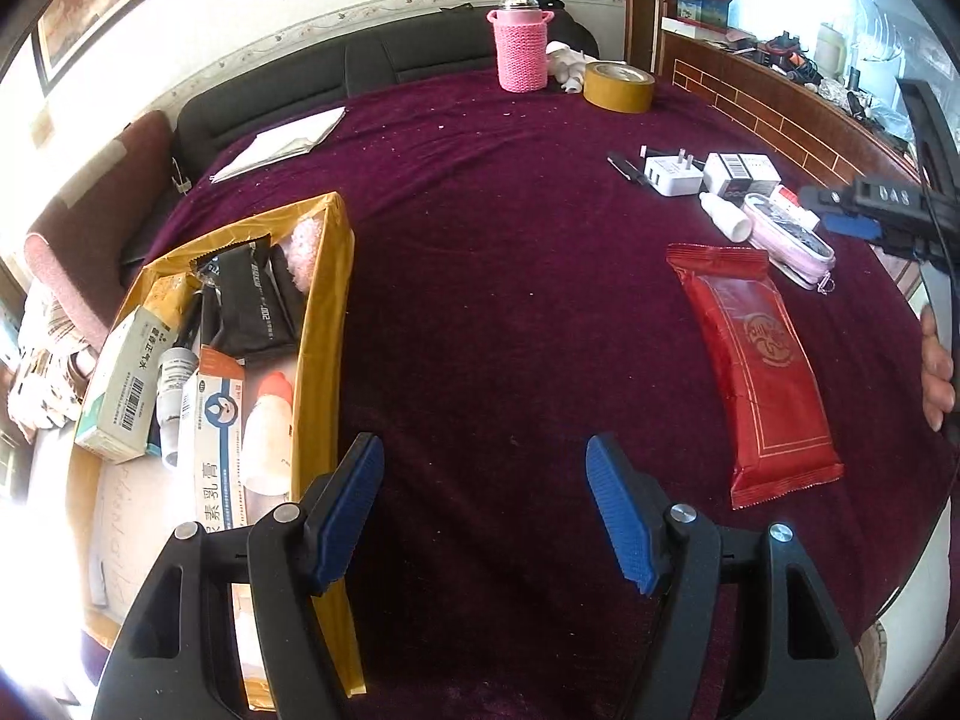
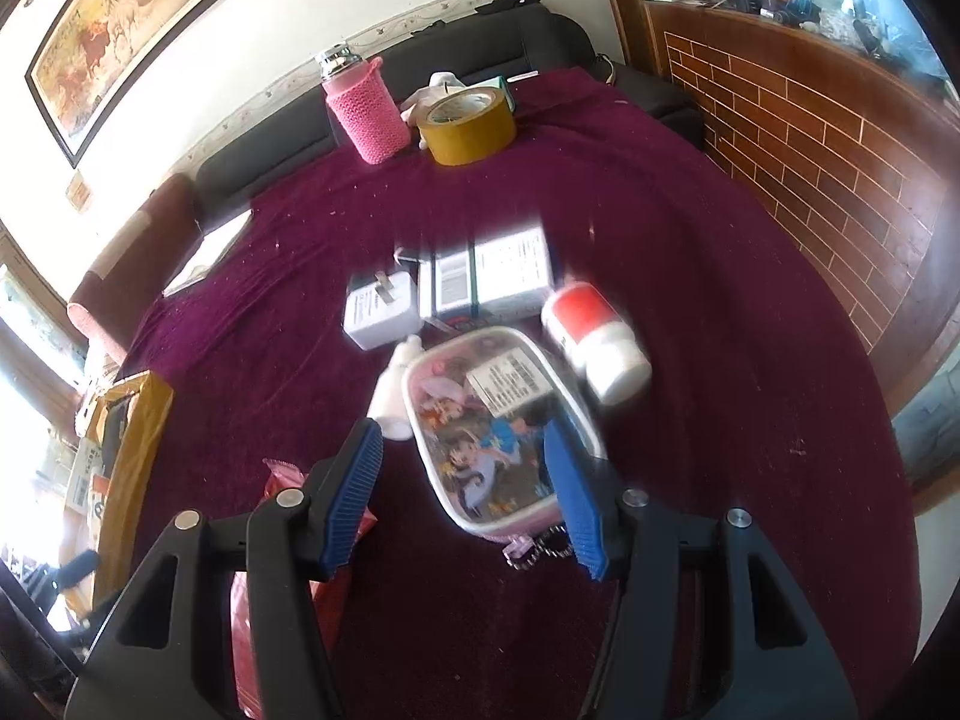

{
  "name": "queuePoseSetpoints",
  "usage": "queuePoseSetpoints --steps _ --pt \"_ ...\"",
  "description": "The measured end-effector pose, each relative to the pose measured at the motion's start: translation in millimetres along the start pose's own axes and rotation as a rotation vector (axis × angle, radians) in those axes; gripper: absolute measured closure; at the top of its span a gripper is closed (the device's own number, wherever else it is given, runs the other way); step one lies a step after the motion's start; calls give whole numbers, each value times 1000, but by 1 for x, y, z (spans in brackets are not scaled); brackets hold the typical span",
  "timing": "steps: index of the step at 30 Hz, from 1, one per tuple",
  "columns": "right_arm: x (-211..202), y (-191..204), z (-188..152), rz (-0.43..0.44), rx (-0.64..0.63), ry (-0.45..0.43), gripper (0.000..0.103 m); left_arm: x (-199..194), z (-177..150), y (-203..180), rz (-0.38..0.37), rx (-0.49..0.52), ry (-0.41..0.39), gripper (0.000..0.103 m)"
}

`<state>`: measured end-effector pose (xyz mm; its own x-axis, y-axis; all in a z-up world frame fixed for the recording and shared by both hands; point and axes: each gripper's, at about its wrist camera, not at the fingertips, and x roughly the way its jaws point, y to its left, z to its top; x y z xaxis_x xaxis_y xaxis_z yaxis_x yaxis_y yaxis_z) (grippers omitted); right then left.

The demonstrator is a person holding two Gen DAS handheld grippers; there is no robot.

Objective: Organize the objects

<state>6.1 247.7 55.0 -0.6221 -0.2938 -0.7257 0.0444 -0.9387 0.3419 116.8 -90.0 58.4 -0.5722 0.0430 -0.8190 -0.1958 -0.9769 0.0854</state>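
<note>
Left wrist view: we see the left gripper (image 1: pixel 486 504) with jaws wide and empty above the bare purple tablecloth (image 1: pixel 492 276). Beside it the yellow box (image 1: pixel 327 324) already holds packets, cartons and bottles, so part of the sorting appears done. The red packet (image 1: pixel 759 372), white charger (image 1: pixel 672 171), small cartons (image 1: pixel 741 171) and dropper bottle (image 1: pixel 726 215) lie loose to the right.

Right wrist view: we see the right gripper (image 2: pixel 465 492) with jaws parted around the cartoon pouch (image 2: pixel 492 420); the picture is blurred and we cannot tell whether the pads press it. A red-capped bottle (image 2: pixel 597 342) lies just beside it. We judge several items remain.
</note>
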Motion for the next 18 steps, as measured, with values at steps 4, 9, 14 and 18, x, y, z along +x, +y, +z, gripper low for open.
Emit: queuePoseSetpoints --steps 4,9,14,18 --pt "13 14 21 83 -2 26 48 1 -1 -2 -34 -20 3 39" --pt "52 34 44 116 -4 136 48 -3 1 0 -82 -47 -16 39" --pt "90 49 63 60 18 169 48 -7 5 7 -100 -57 -44 39" --pt "113 64 75 8 2 165 48 1 5 19 -115 -88 -29 39"
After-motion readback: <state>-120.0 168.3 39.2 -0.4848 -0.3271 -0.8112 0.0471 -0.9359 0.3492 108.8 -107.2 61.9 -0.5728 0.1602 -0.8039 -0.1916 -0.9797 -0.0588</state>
